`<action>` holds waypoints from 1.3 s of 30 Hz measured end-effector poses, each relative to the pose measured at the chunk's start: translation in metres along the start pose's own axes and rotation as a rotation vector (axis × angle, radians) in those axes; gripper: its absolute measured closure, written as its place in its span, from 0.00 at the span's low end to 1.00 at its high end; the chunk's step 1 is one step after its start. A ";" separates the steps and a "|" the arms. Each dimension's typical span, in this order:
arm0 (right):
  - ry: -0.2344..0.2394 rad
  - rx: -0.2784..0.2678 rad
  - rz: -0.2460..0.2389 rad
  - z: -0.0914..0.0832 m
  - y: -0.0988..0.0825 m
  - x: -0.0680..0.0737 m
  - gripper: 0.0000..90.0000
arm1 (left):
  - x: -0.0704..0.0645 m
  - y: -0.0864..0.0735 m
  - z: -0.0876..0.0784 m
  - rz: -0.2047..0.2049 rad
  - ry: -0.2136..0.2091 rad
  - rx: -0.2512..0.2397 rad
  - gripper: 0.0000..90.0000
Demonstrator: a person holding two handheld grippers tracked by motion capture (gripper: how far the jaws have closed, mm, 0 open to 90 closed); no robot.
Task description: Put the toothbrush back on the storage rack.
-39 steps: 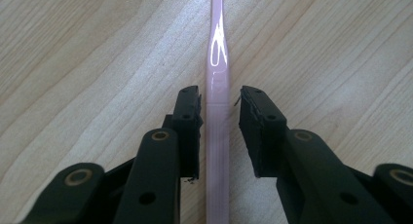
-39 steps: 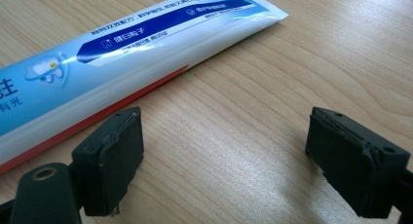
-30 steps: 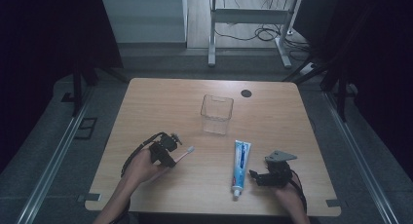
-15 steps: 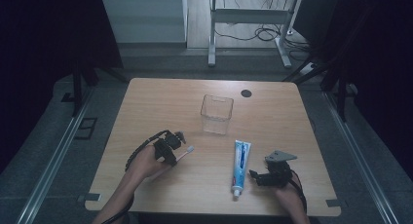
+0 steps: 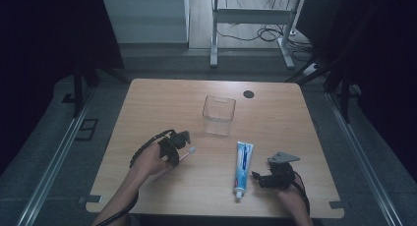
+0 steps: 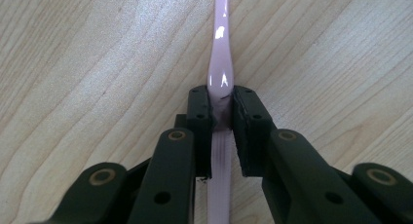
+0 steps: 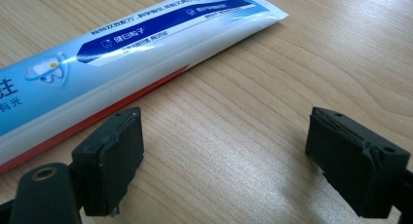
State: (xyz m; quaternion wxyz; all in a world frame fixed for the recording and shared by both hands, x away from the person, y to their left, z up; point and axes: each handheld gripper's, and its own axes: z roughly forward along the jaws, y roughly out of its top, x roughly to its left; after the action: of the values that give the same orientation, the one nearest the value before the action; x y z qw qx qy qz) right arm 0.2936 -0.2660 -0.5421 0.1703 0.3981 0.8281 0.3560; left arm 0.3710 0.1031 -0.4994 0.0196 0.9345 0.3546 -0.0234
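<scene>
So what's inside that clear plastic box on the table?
Nothing shows inside the clear box: the table is visible through its walls. The toothbrush is outside it, clamped in the left tongs; the toothpaste lies flat nearby.

So the clear container [image 5: 219, 115] sits around the middle of the table [image 5: 147, 103]. Toothbrush [image 5: 183, 155] lies nearer the person and left of the container, on the tabletop. Toothpaste tube [image 5: 242, 169] is nearer too, slightly right of it. A small round disc [image 5: 249, 94] sits behind it, to the right.
</scene>
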 end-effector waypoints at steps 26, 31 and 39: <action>0.000 0.000 -0.001 0.000 0.000 0.000 0.15 | -0.005 -0.006 -0.035 0.040 -0.064 -0.302 0.88; -0.001 0.000 -0.001 0.000 0.000 0.000 0.15 | -0.007 -0.007 -0.042 0.056 -0.080 -0.372 0.88; 0.001 -0.002 -0.004 0.000 0.000 0.000 0.15 | -0.010 -0.011 -0.053 0.073 -0.069 -0.478 0.88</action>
State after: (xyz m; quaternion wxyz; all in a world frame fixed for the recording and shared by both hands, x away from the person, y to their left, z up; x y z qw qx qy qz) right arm 0.2939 -0.2662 -0.5422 0.1712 0.3960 0.8287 0.3566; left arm 0.3577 0.1075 -0.4465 0.2533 0.9142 0.3151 0.0298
